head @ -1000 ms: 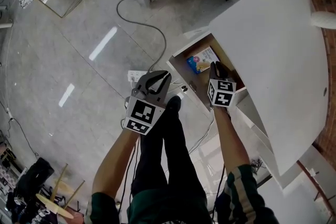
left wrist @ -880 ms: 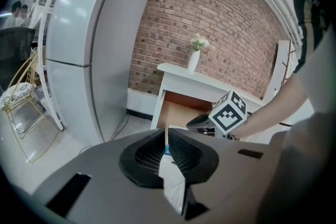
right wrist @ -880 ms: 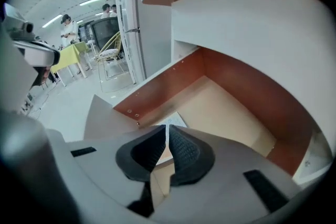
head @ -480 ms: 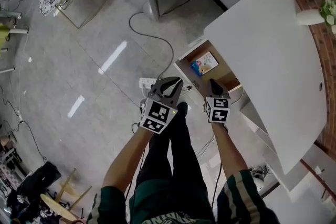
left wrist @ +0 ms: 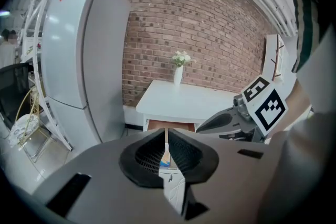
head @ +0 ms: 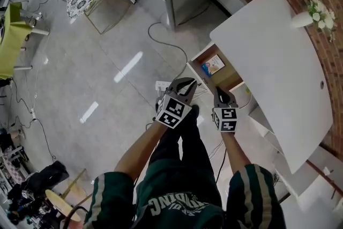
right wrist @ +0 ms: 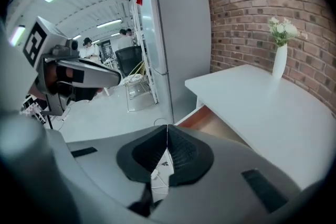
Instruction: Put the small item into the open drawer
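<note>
Head view: the small item [head: 214, 65] is seen lying in the open drawer [head: 229, 76] under the white table [head: 278, 61]. The left gripper [head: 189, 83] and the right gripper [head: 219, 91] are held outside it, over a power strip [head: 162, 85].

Left gripper view: its jaws are pressed together with nothing gripped. A vase [left wrist: 178, 74] is seen on the table.

Right gripper view: its jaws have just been closed and are empty. A fridge [right wrist: 176, 34] is seen beside the table.

head view: high above left gripper [head: 187, 82] and right gripper [head: 218, 90], facing steeply down | gripper views: close behind own jaws, facing ahead | shared: white table [head: 278, 56], open drawer [head: 229, 79] ahead of jaws
</note>
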A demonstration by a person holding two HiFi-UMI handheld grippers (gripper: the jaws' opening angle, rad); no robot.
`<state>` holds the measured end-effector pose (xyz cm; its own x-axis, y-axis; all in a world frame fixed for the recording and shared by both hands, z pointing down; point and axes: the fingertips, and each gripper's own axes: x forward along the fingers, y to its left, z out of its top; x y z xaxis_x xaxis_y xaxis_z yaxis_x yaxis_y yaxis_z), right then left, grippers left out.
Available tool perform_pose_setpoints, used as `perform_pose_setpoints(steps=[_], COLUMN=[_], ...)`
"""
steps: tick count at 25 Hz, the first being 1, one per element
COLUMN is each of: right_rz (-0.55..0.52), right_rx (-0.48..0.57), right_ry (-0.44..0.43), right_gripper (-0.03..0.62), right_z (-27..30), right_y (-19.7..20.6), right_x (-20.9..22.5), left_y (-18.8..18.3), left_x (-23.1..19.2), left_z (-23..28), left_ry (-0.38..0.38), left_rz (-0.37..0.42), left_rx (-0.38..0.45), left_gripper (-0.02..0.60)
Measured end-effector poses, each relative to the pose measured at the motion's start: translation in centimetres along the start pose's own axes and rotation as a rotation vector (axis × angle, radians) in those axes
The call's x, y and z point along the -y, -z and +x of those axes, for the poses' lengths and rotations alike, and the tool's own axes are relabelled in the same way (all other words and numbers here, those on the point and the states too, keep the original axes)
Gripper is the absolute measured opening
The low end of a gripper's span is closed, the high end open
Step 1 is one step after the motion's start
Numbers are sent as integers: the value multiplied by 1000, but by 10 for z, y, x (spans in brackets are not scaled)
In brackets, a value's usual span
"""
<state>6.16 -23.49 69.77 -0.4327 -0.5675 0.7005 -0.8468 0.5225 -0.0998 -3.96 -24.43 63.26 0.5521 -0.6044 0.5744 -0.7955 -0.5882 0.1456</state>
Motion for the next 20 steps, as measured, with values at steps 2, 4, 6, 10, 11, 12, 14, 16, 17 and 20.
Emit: perform_pose_setpoints(steps=[2,4,6,10,11,12,14,16,17,20], right_rz=[-4,-14,-45,-108,-112,-113,-110,-106,-104,-96], right_rx=[35,68,110,218,241,261,298,337,356,393], right_ry=[-8,-14,-17,-7,-7,-9,-13,-11,-7,-6], right_gripper=[26,26,26,26,26,26,26,25,25,25], right_z=[-16,-34,-50,-78,-85,-93,-108,-121,-127,-145], right_y=[-17,-36,-60,-128,-142,-152,-169,-186,-193,-208], right_x=[-6,-10,-9,-3,-4,-5,-9,-10,-10,-13], left_y=[-12,-25,-42,-94,-104,-112,-126,-143,-152,-171], left_x=[3,7,12,8,7,6,5,1,0,1], left_z=[-13,-26,-36,-52,-57,-63,-74,-84,-88,-103], left_ry=[-11,-19,-18,-19,-24,-30,-42,-56,-62,-84], left_rz=[12,19,32,113,121,126,138,154,159,165], left_rx=[9,21,36,113,133,148,173,201,217,259], left_gripper=[31,31,31,31,31,31,31,31,31,31])
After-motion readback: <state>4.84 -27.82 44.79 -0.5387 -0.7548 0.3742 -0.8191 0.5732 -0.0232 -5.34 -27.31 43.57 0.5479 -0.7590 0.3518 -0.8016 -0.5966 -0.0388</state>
